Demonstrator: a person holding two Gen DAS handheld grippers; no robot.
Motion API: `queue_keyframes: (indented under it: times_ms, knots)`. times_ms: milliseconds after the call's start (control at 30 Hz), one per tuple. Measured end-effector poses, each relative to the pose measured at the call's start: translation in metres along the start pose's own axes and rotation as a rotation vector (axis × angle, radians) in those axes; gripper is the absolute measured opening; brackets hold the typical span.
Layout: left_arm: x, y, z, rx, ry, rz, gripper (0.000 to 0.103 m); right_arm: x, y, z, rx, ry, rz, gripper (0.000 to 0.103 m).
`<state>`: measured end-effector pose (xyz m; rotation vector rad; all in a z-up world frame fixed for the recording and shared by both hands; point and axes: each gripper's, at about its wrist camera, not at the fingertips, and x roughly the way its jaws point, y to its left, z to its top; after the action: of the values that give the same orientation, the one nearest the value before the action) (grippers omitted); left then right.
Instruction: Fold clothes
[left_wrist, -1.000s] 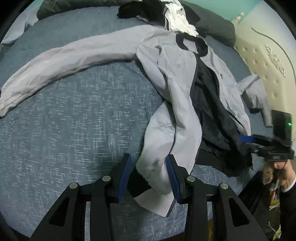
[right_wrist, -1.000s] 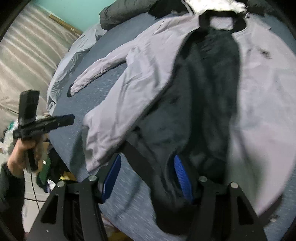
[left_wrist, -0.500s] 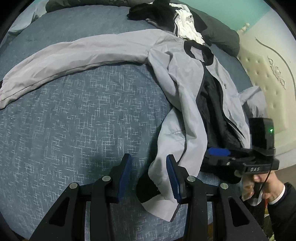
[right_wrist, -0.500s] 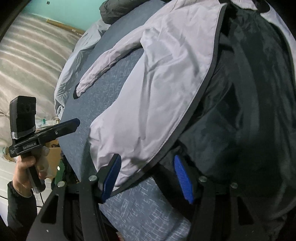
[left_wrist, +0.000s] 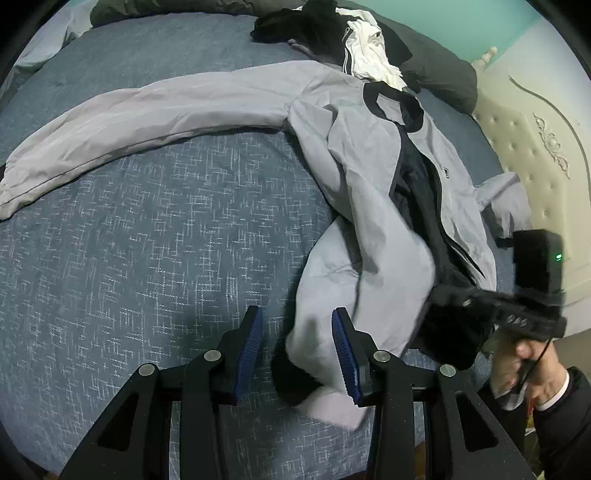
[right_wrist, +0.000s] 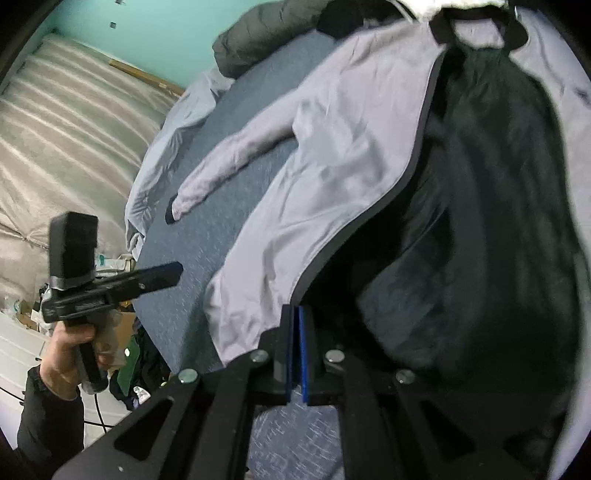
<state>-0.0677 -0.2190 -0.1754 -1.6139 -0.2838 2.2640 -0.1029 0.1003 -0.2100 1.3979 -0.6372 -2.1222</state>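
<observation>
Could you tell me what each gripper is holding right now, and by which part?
The right gripper is shut on the grey jacket's black-trimmed front edge near the hem. The left gripper is open around the hem, gripping nothing.

Nothing readable is seen anywhere; the small chest logo on the jacket is too blurred.

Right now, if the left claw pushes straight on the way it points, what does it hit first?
Most likely the grey jacket: its lower front flap lies bunched between the left claw's open jaws, on the blue bedspread. Depth is unclear.
</observation>
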Motion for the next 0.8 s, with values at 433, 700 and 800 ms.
queue_keyframes:
  times_ms: [433,700,800]
  knots:
    - [0.023,-0.033,-0.003,0.068,0.041,-0.035,0.042,-0.090,-0.046,0.030,-0.016,-0.113,-0.170,0.000]
    - [0.045,-0.042,-0.004,0.077,0.071,-0.053,0.042,-0.085,-0.060,0.028,0.015,-0.052,-0.119,0.003]
    - [0.048,-0.041,-0.003,0.072,0.078,-0.049,0.042,-0.064,-0.058,0.022,0.025,0.025,-0.091,0.042]
